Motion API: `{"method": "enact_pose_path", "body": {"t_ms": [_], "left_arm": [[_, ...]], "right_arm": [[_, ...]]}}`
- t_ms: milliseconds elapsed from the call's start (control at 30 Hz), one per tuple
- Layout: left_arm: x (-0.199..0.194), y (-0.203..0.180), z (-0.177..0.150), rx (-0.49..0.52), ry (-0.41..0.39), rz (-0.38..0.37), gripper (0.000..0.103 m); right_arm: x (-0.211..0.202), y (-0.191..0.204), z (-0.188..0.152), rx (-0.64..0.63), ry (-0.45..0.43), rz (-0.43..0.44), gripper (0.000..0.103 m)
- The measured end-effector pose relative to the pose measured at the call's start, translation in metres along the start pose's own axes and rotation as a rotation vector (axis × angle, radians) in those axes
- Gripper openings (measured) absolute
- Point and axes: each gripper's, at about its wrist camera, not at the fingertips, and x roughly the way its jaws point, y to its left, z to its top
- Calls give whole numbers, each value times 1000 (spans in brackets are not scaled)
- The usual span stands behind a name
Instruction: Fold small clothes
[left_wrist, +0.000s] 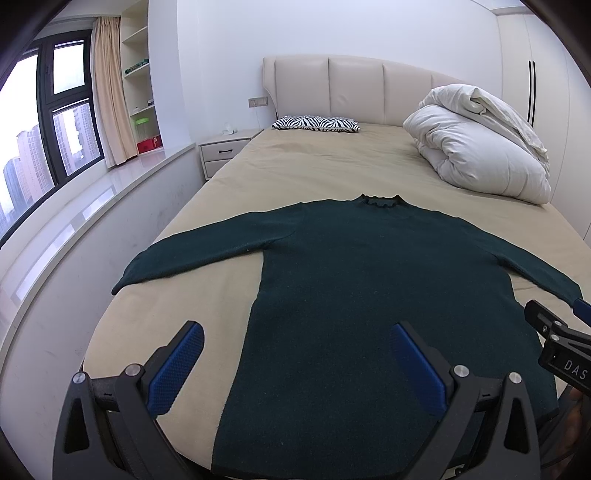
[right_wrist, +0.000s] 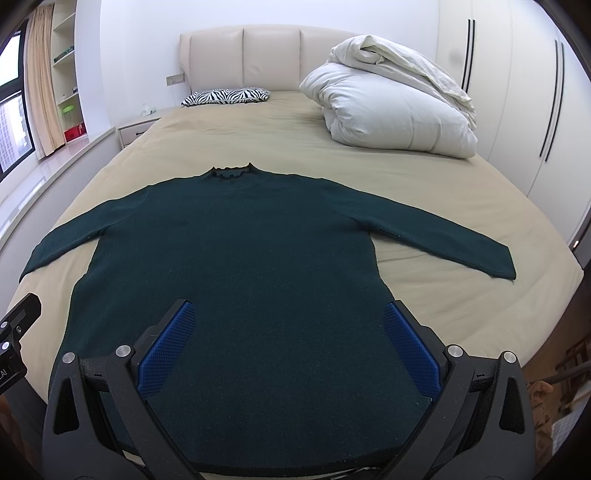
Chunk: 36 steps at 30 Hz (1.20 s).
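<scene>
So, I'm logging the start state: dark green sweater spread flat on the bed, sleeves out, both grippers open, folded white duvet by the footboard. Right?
One slip: the duvet lies by the headboard, as the right wrist view shows. The sweater is flat on the bed, sleeves out, left gripper and right gripper open.

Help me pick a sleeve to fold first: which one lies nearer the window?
The sweater's left sleeve, stretched toward the window side; the other sleeve points toward the wardrobe.

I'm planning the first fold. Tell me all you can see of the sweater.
The sweater is dark green, a fuzzy-looking knit with a short frilled collar. It lies flat and unfolded on the tan bed sheet, collar toward the headboard, both long sleeves spread outward, hem nearest the cameras. Neither open gripper holds it.
</scene>
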Motion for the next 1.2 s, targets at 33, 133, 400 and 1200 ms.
{"method": "enact_pose_path", "body": {"t_ms": [33, 133, 400, 1200], "left_arm": [[0, 0, 1, 0, 1, 0, 103], [0, 0, 1, 0, 2, -1, 103], [1, -2, -2, -1, 3, -2, 103], [1, -2, -3, -3, 5, -3, 103]], "right_arm": [[0, 0, 0, 0, 0, 0, 103], [0, 0, 0, 0, 1, 0, 103], [1, 2, -4, -1, 2, 1, 103], [4, 1, -3, 1, 5, -1, 103]]}}
